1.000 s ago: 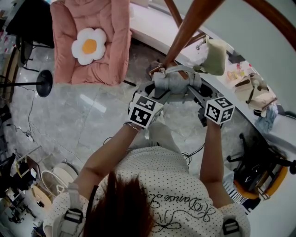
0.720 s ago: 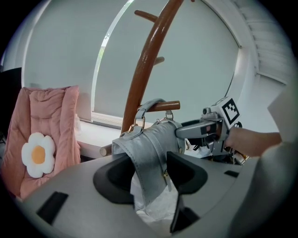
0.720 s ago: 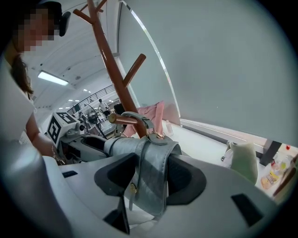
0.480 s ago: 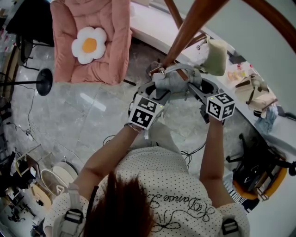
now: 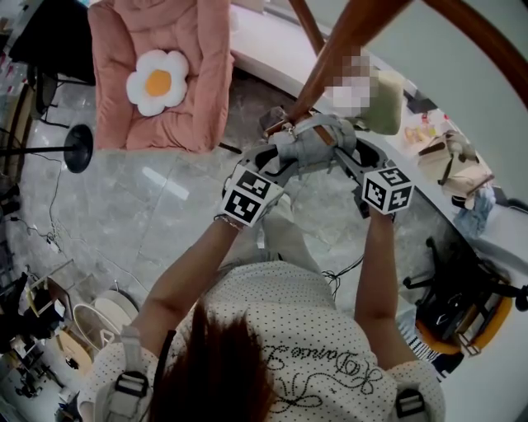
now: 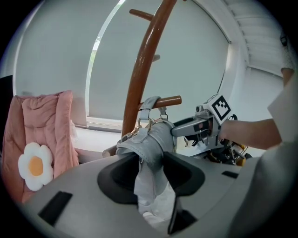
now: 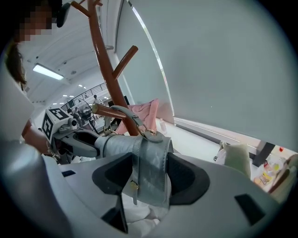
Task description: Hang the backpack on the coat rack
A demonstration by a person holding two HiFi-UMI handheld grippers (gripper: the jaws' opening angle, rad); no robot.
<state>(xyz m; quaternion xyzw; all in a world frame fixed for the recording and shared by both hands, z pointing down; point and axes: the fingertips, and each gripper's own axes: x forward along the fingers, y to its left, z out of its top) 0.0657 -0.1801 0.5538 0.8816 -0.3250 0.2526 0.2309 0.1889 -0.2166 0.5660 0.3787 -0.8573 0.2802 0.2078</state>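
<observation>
Brown wooden coat rack (image 5: pixel 363 25) stands right in front of you, with a pink cushioned chair (image 5: pixel 157 74) to its left. The small grey backpack (image 6: pixel 151 139) is up at a lower peg (image 6: pixel 171 100), its top handle (image 6: pixel 148 103) lying over that peg. Your left gripper (image 6: pixel 151 169) is clamped on one side of the bag. Your right gripper (image 7: pixel 150 174) is clamped on the other side.

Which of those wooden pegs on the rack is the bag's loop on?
The short level peg just above the backpack; its grey top loop goes round it. The upper pegs stand bare.
</observation>
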